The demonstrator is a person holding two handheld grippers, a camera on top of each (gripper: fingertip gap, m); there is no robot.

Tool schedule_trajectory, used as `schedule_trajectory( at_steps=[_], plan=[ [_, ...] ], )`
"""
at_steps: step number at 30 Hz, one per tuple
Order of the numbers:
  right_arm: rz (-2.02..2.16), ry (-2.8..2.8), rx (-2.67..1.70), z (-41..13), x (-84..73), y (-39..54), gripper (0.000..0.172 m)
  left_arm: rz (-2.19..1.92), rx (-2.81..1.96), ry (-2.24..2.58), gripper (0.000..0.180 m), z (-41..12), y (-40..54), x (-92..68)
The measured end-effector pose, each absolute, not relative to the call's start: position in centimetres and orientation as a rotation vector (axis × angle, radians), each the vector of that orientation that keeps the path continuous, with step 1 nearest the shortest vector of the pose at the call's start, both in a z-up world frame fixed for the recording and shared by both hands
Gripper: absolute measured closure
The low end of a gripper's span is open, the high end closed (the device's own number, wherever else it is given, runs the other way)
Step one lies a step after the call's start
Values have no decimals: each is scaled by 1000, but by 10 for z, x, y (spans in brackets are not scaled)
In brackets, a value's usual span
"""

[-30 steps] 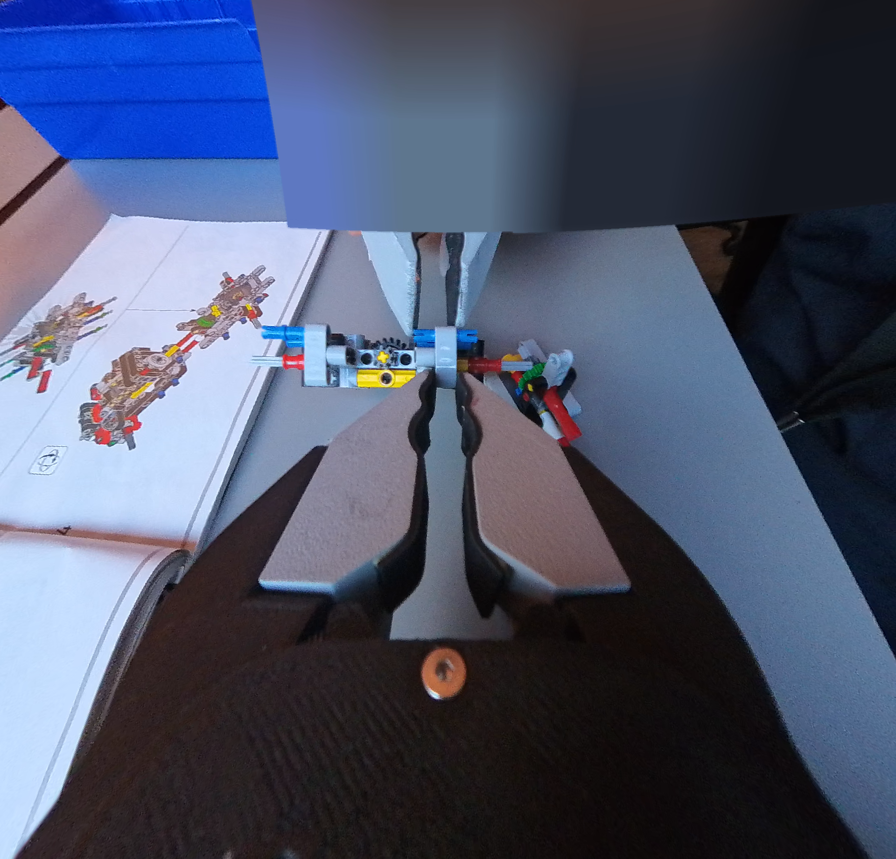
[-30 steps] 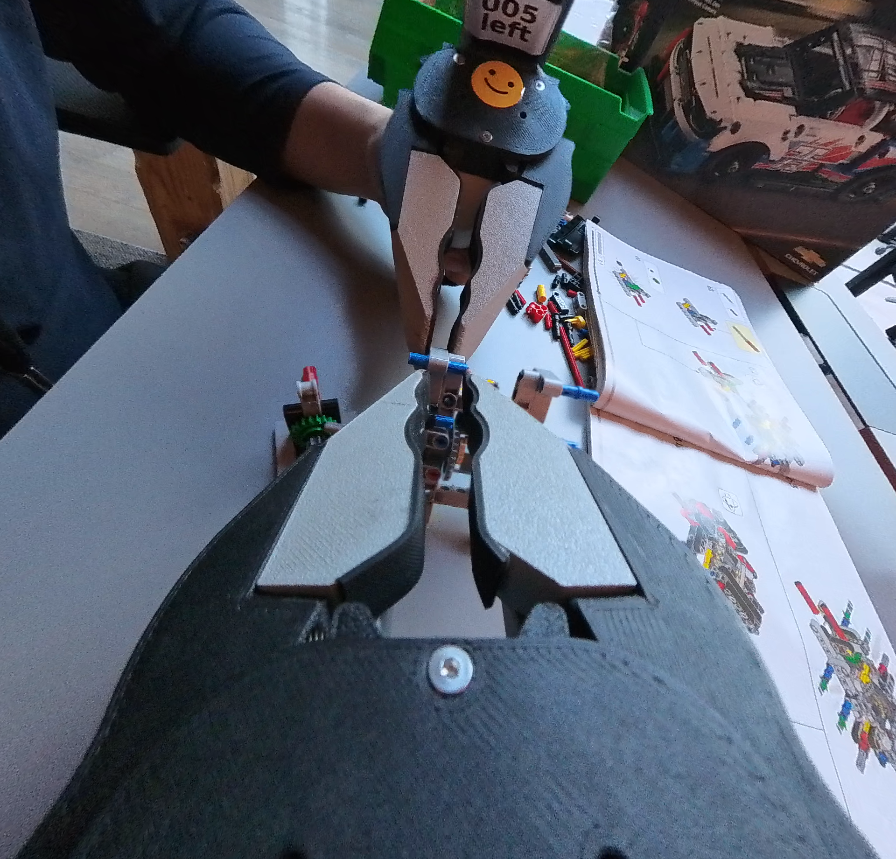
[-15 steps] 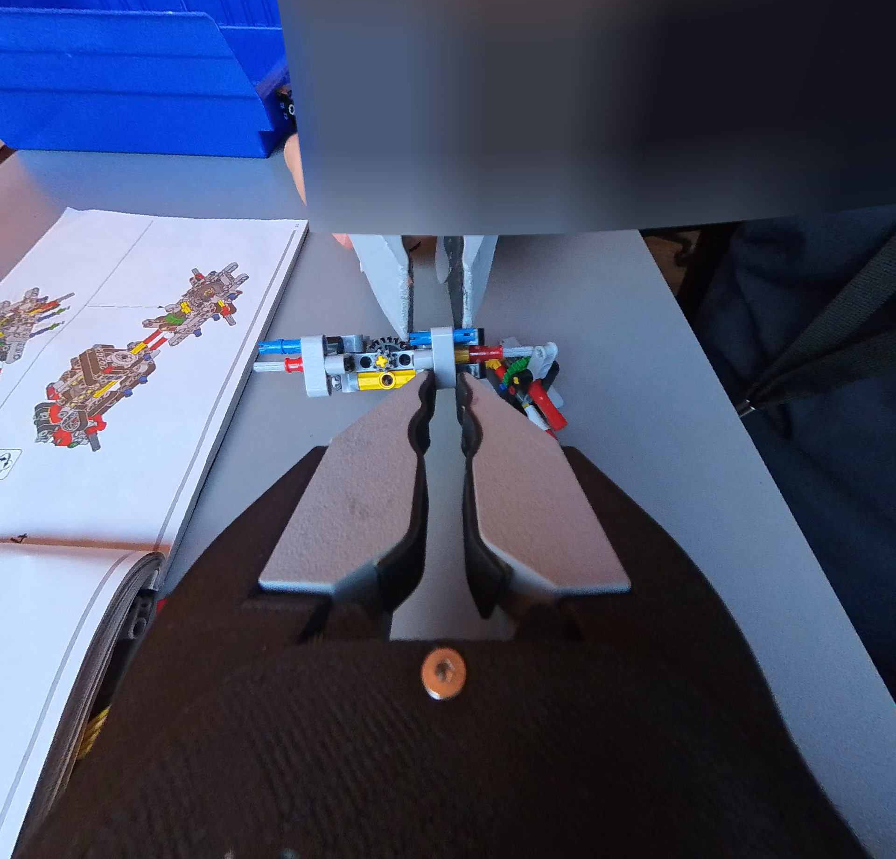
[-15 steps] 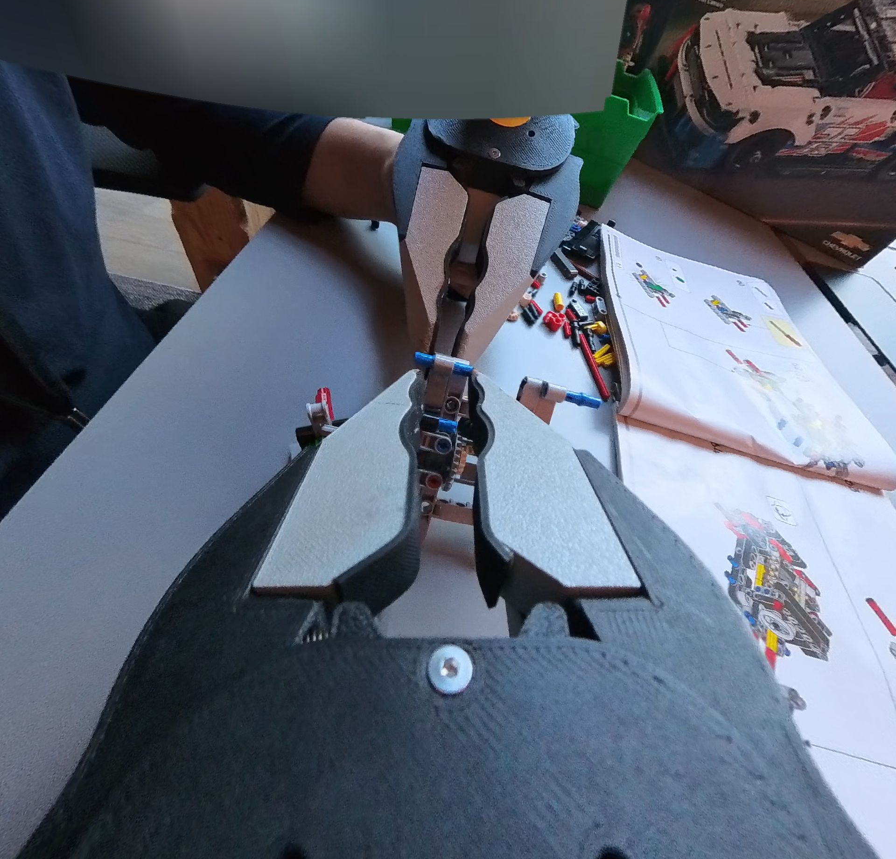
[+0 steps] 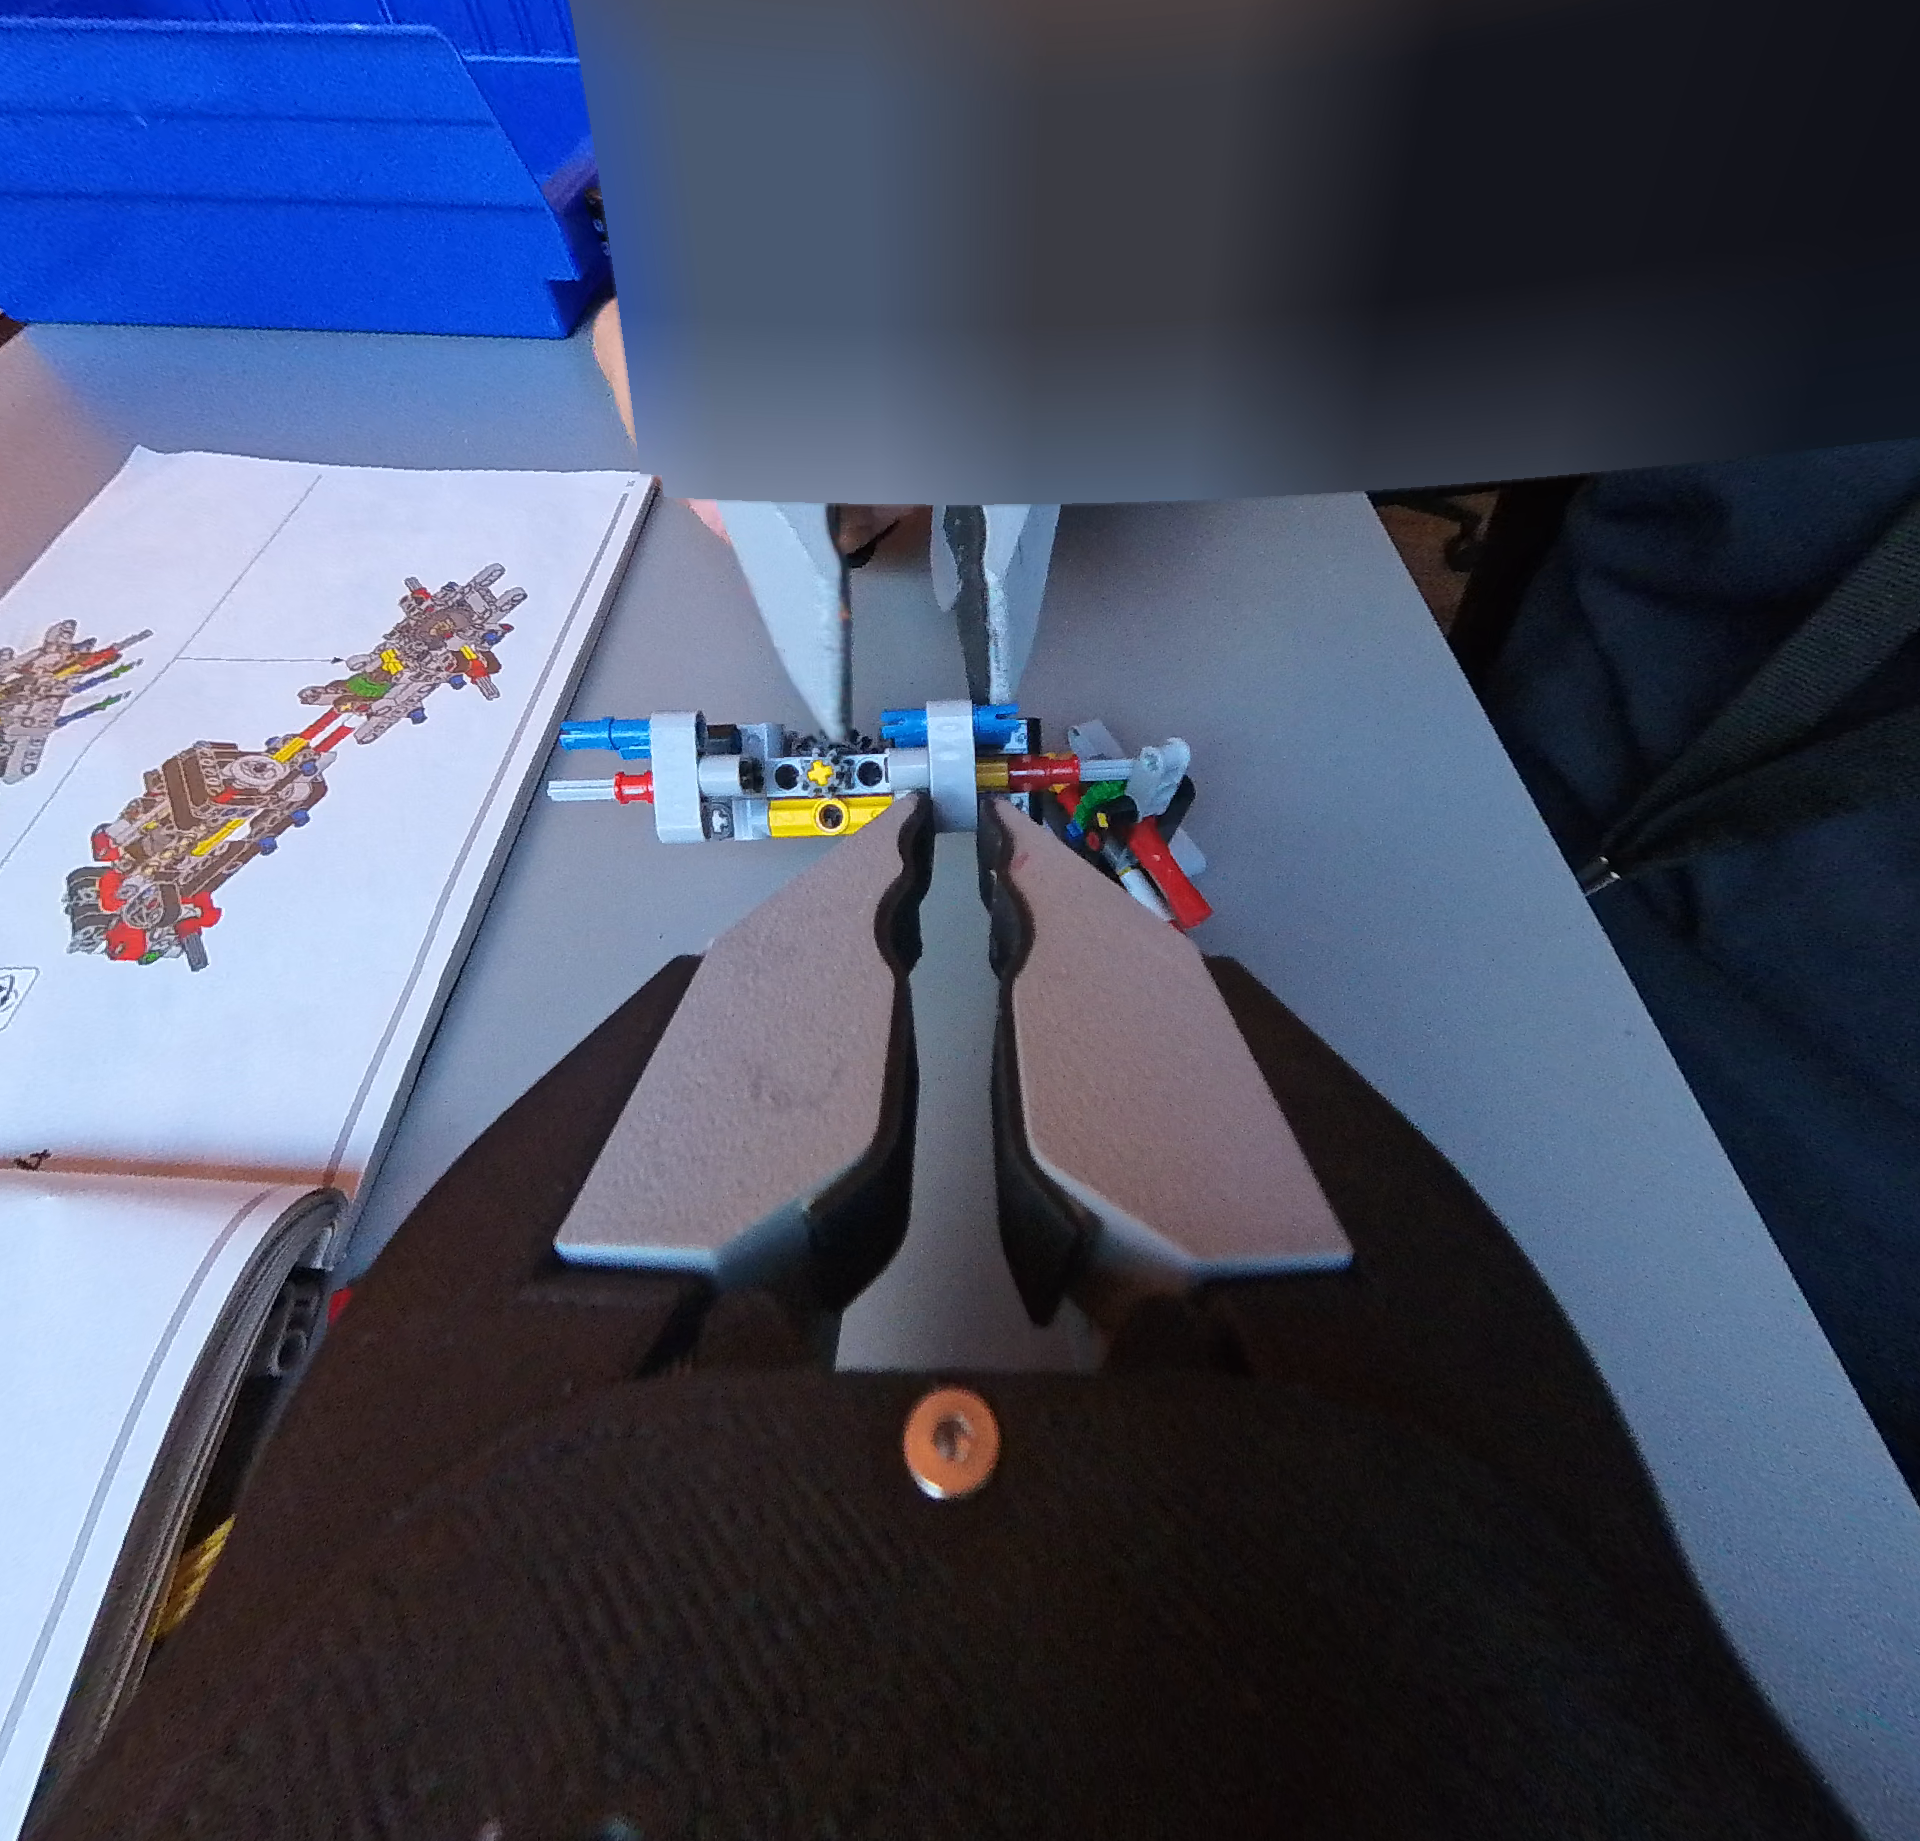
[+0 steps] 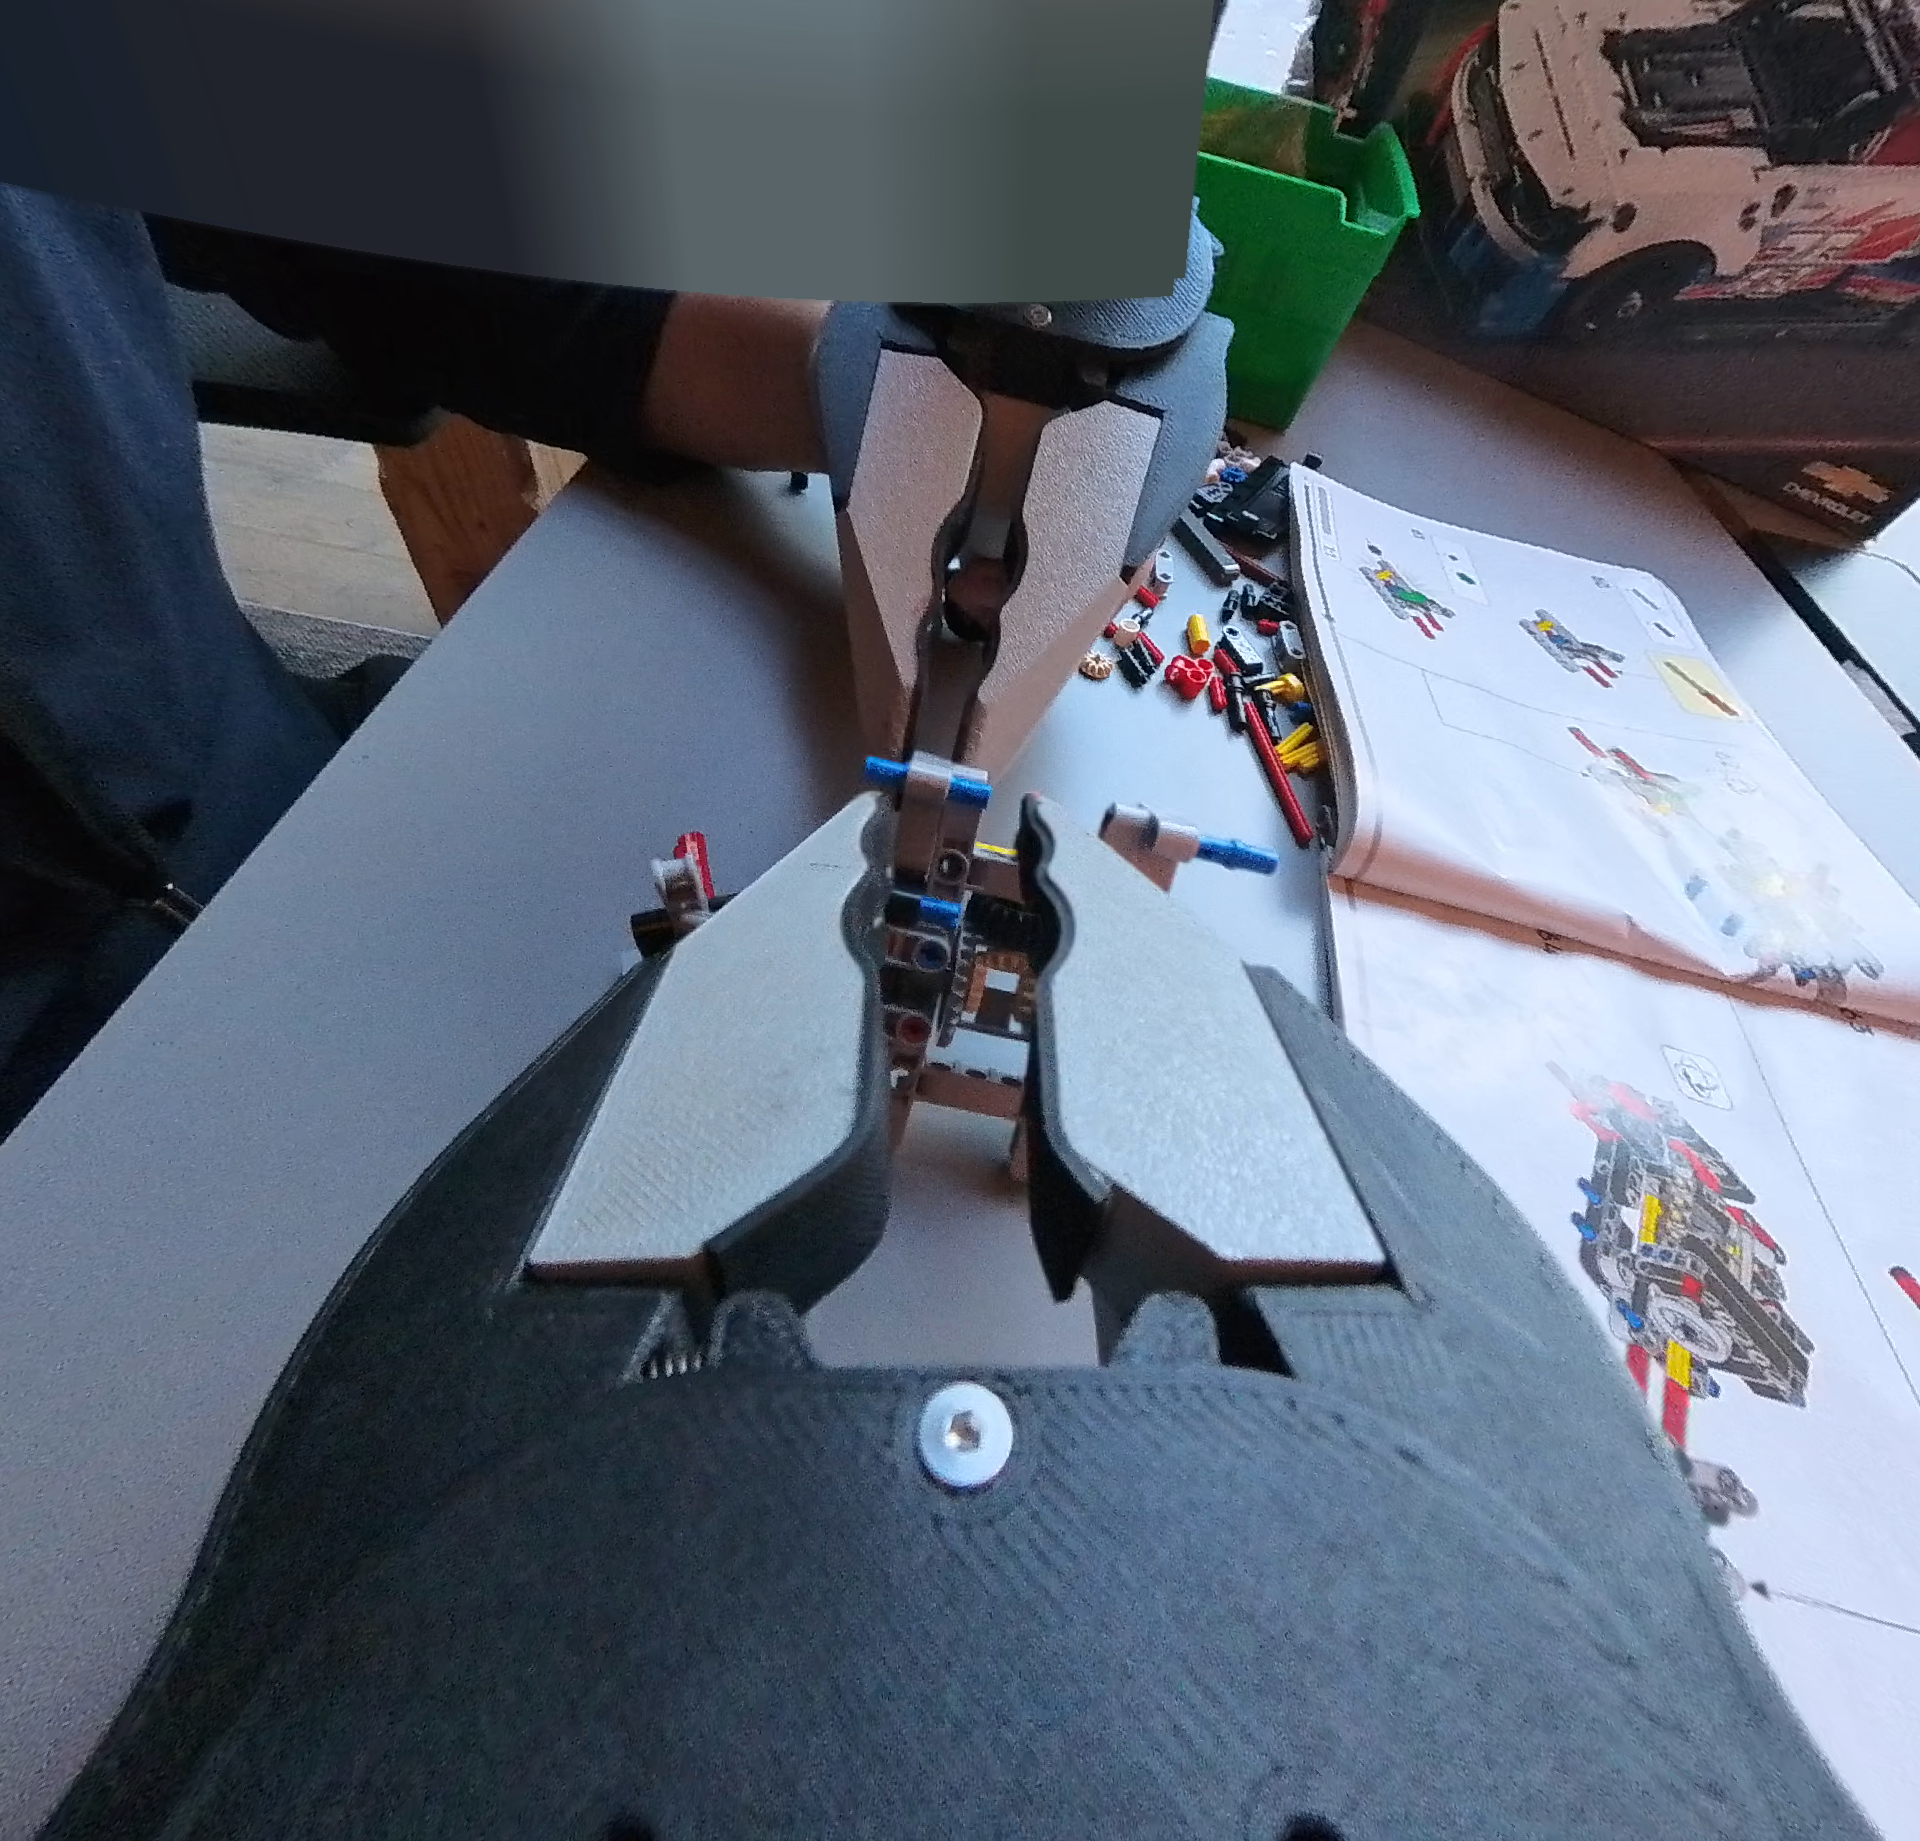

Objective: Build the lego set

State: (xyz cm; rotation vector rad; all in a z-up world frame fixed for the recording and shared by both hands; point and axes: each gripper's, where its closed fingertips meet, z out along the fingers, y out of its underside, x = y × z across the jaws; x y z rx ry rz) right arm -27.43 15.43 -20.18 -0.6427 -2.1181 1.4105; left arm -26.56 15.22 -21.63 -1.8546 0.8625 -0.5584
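A small brick-built assembly of grey beams, blue and red pins, a yellow beam and a black gear hangs just above the grey table. My left gripper is shut on its upright grey beam. The right wrist view shows the same grip from the other side, with the left gripper pinching the beam's top. My right gripper is open around the assembly, and its right finger stands clear of it. In the left wrist view the right gripper reaches in from the far side, fingers spread.
An open instruction booklet lies on the left, with a blue bin behind it. A small cluster of parts lies beside the assembly. Loose parts, a grey piece with a blue pin, a green bin and a car box lie beyond.
My right gripper's fingers have spread apart and let go of the assembly. My left gripper has stayed shut on the grey beam and holds it in place.
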Motion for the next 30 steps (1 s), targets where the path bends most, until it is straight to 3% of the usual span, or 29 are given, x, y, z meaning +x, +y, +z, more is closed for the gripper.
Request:
schedule_trajectory(
  at_steps=[19,30],
  plan=[
    [1484,-1952,-710,-191,-289,154,159,-665,-1845,676,176,-202,160,-278],
    [976,-2016,-578,-210,-295,153,159,-600,-1975,658,176,-223,161,-285]
  ],
)
